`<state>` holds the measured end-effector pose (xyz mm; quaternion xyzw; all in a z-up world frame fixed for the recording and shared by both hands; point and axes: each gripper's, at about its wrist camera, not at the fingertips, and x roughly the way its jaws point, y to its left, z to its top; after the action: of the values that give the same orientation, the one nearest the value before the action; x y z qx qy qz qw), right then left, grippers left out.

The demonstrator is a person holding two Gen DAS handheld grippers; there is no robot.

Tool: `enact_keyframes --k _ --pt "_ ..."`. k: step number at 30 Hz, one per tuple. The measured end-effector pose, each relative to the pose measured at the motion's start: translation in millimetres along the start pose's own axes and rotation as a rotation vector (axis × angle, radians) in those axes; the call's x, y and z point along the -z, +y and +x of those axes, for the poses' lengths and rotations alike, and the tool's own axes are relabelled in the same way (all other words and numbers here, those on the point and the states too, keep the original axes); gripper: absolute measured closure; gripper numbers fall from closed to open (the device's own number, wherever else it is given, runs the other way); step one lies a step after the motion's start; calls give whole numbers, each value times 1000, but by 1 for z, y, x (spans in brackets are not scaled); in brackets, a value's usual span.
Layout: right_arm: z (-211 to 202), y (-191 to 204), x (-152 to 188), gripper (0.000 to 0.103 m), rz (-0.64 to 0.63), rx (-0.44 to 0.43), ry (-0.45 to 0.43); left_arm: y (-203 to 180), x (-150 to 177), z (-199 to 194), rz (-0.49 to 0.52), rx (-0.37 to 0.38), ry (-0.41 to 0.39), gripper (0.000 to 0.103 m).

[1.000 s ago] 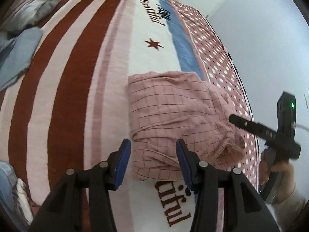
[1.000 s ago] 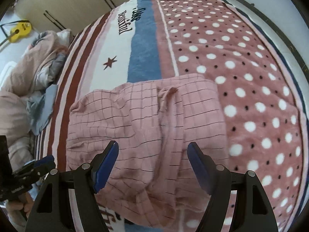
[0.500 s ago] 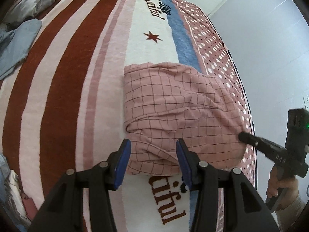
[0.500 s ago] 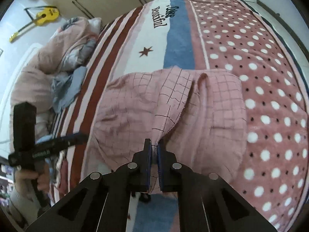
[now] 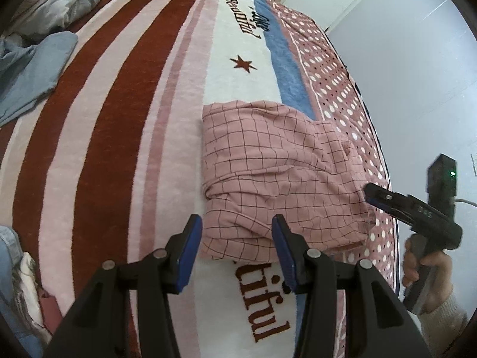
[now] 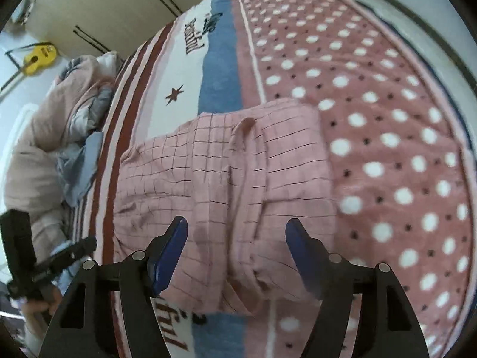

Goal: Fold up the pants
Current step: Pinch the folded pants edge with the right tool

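My left claw [image 5: 237, 240]: released, hovering over near edge of folded pink checked pants [image 5: 277, 176] at 12 o'clock. Pants lie on bed blanket [image 5: 119, 125]. My right claw [image 6: 237, 249]: jaws just reopened, released, above pants; nothing between pads.

This is a bedroom in a home. A wide bed with a striped, dotted blanket [image 5: 125, 125] fills the view, a crumpled duvet [image 6: 44, 137] lies on it, and a yellow guitar [image 6: 37, 58] hangs on the wall.
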<state>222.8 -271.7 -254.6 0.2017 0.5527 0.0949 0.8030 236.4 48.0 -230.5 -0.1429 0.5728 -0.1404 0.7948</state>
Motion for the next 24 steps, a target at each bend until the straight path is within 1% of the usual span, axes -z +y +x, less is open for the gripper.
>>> enact_keyframes --k 1,2,3,4,5,6,7,8,10,13,17,19,21,24 --pt "8 2 0 38 -5 -33 -1 2 2 0 2 -2 -3 59" --pt "16 4 0 38 -19 -48 5 2 4 0 2 -5 -3 59" --pt "24 6 0 38 -35 -42 25 4 7 1 0 -6 -3 59" --pt "33 8 1 41 -48 -16 46 6 9 1 -3 -7 -2 59" --pt "41 11 2 57 -59 9 47 8 12 1 -8 -7 -2 59" --pt "43 13 3 72 -68 8 44 9 14 1 -10 -8 -2 59" --pt "44 16 4 102 -78 0 46 10 16 1 -12 -8 -2 59" --pt "43 19 5 100 -81 -1 36 10 17 1 -12 -9 0 59" --pt "32 27 6 101 -111 22 -16 8 17 -1 -9 -9 -1 59" --pt "10 35 4 102 -157 31 -72 1 14 -6 5 -6 -14 59" --pt "-14 31 -7 102 -178 53 -102 -12 4 -7 28 6 -37 58" --pt "-22 23 -11 102 -190 90 -115 -19 -3 -2 38 12 -48 55" --pt "-26 12 -14 102 -195 122 -113 -23 -9 5 35 23 -57 46" --pt "-10 -7 -14 99 -187 146 -42 -26 -18 22 15 66 -56 41"
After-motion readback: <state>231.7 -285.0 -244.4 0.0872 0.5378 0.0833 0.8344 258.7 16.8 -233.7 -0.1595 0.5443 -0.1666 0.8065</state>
